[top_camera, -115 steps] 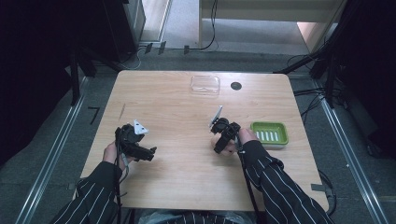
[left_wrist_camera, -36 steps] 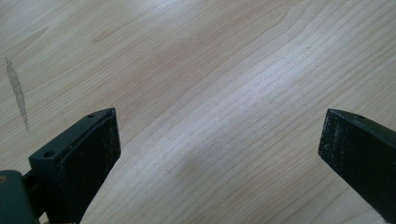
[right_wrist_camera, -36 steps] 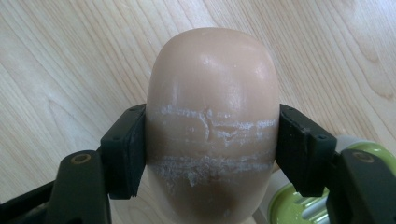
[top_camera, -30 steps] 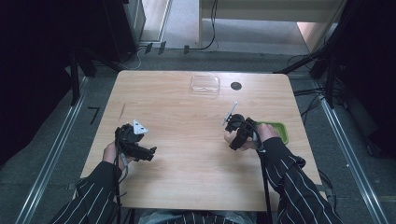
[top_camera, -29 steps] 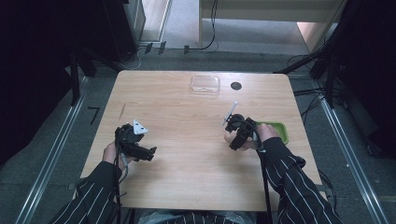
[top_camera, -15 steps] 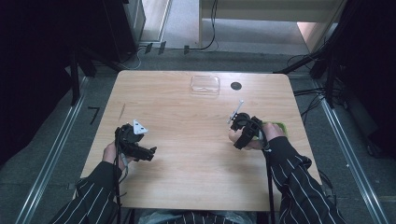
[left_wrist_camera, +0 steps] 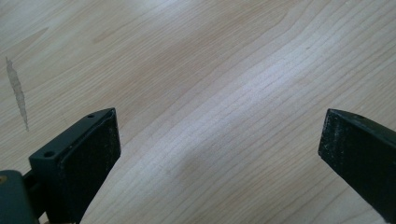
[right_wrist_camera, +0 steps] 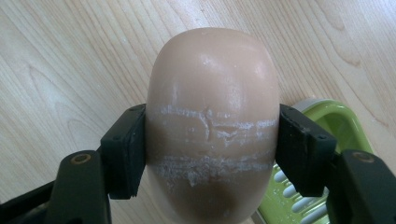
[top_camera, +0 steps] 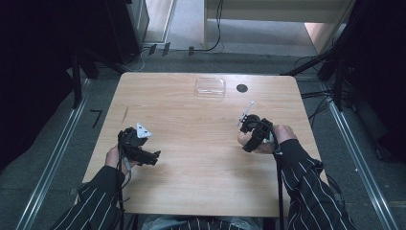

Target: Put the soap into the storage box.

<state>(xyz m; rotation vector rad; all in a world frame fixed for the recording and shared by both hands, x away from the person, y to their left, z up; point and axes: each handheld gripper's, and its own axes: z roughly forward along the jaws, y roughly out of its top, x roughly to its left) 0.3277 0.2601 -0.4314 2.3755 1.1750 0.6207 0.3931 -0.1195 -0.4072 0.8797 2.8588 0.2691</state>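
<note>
Where the near edge of the pale wooden table meets the bottom of the high view, two forearms in dark pinstriped sleeves are seen, one gripper being held in each hand. The left gripper is kept low over bare wood grain, its two black jaws standing well apart with nothing between them. The right gripper is clamped on one smooth, beige oval bar of soap, which is gripped across its middle, where whitish scuff lines are scored, and held just above the table's right side. Just behind and under the soap, one lime-green plastic soap dish with slotted bottom is partly shown. Farther off, near the table's far edge, one clear rectangular plastic lid is laid flat, and one small black round hole is set just beside it. Beyond the table, grey carpeted floor, metal floor rails and trailing black cables are visible in a dim room.
</note>
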